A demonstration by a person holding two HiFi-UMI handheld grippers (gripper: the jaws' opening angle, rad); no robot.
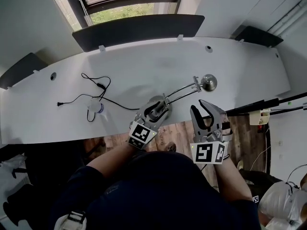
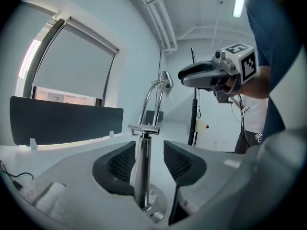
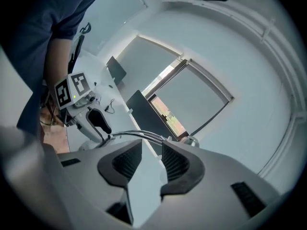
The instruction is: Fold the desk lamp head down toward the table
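Note:
A chrome desk lamp stands near the front edge of the white desk (image 1: 144,66). Its round base (image 1: 154,101) carries a short upright post (image 2: 142,171). Two thin curved rods (image 1: 181,91) run right to the small round head (image 1: 209,82), which hangs over the desk. My left gripper (image 1: 154,110) is open, one jaw on each side of the post (image 2: 147,151), and neither pad presses on it. My right gripper (image 1: 204,111) is open and empty, in front of and just below the head. In the right gripper view the rods (image 3: 139,135) and head (image 3: 190,140) lie beyond its jaws (image 3: 152,157).
The lamp's black cord (image 1: 91,96) loops over the desk to the left, with a plug (image 1: 60,103) and a small white object (image 1: 95,107). Dark partition panels (image 1: 139,30) line the desk's back edge below a window. Wood floor (image 1: 177,133) shows at the front.

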